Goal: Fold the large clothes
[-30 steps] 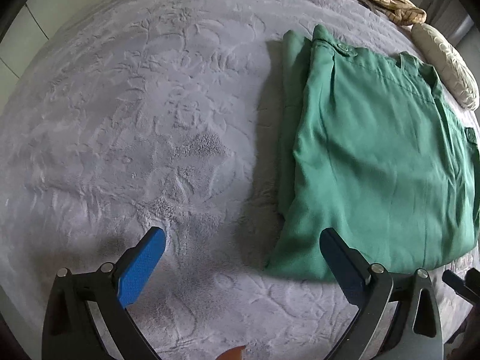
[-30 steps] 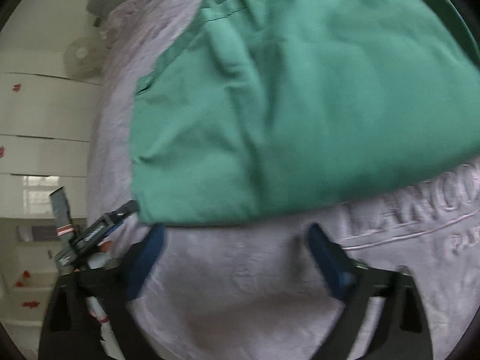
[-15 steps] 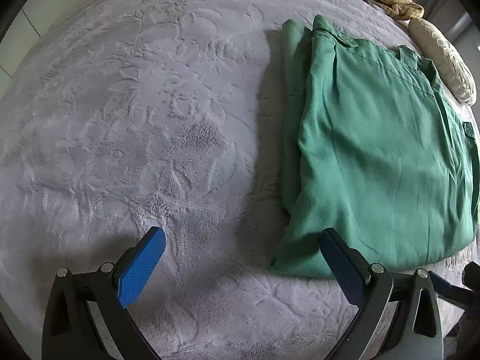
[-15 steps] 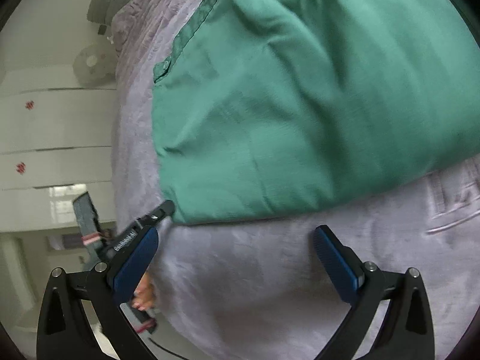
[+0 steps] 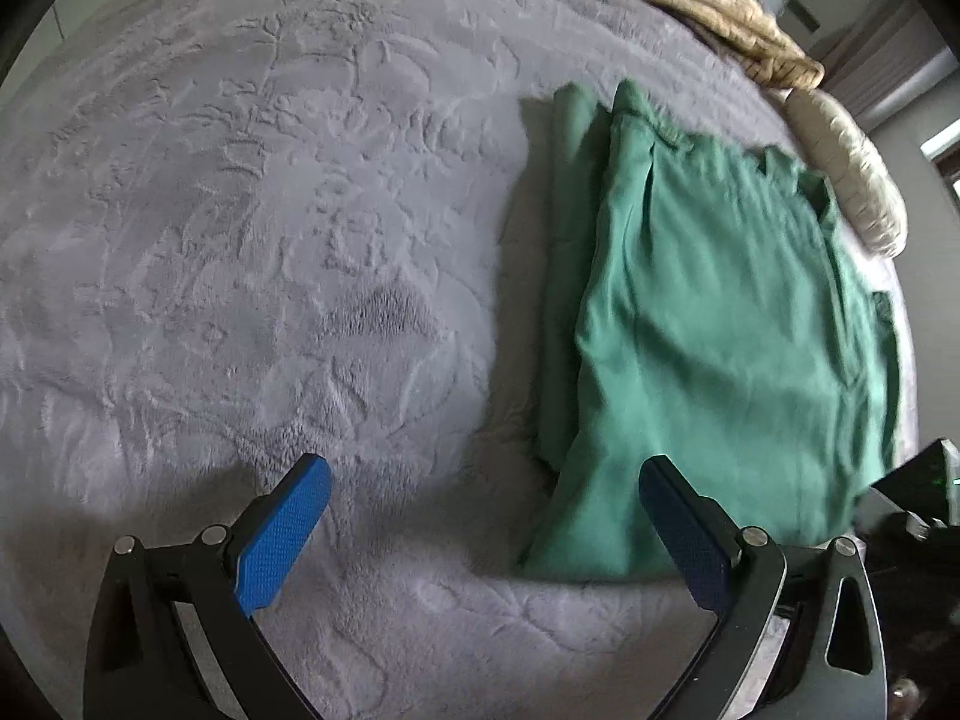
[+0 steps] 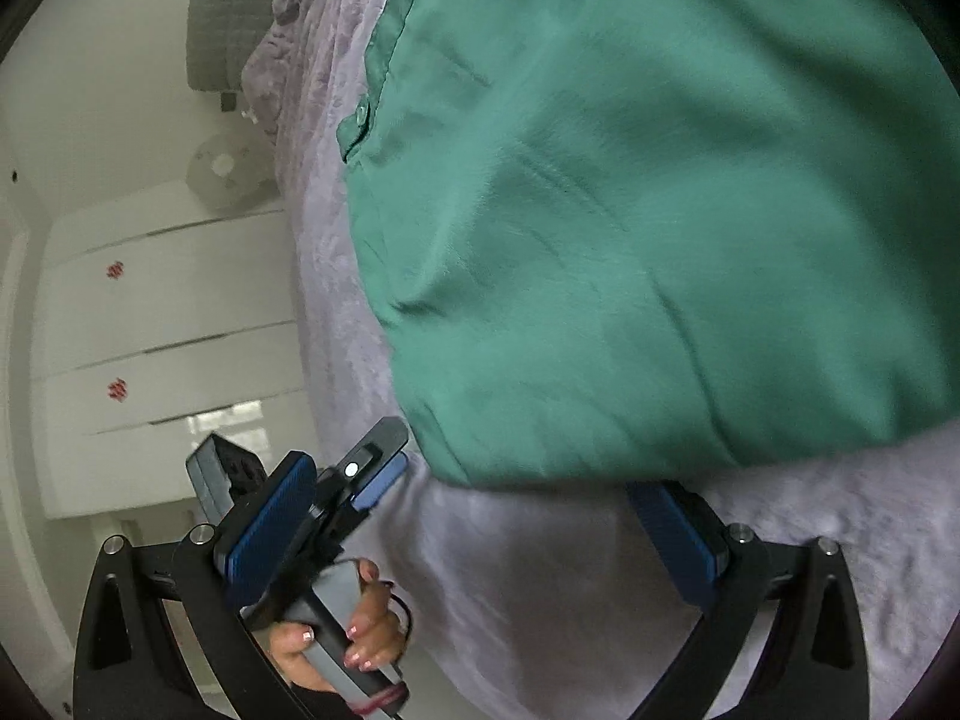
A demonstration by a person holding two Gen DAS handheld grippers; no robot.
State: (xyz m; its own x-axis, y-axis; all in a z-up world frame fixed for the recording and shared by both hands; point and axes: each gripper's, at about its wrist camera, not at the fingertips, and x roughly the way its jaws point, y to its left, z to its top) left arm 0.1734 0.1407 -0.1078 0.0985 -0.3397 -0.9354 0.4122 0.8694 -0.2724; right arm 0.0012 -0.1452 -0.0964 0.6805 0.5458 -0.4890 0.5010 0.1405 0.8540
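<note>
A green garment [image 5: 714,330] lies folded flat on the grey plush bedspread [image 5: 240,240], right of centre in the left wrist view. My left gripper [image 5: 480,528] is open and empty above the bedspread, its right finger near the garment's near left corner. In the right wrist view the garment [image 6: 660,210] fills the upper right. My right gripper [image 6: 474,528] is open and empty just off the garment's near edge. The other gripper [image 6: 360,480], held in a hand, shows at lower left of that view.
A beige knitted blanket [image 5: 714,6] and a cream pillow [image 5: 852,174] lie at the bed's far right. White cupboards [image 6: 156,312] and a fan [image 6: 222,168] stand beyond the bed's edge in the right wrist view.
Both grippers have pulled back from the garment. The right wrist view has swung, bringing the other gripper and hand into sight. Both grippers stay open.
</note>
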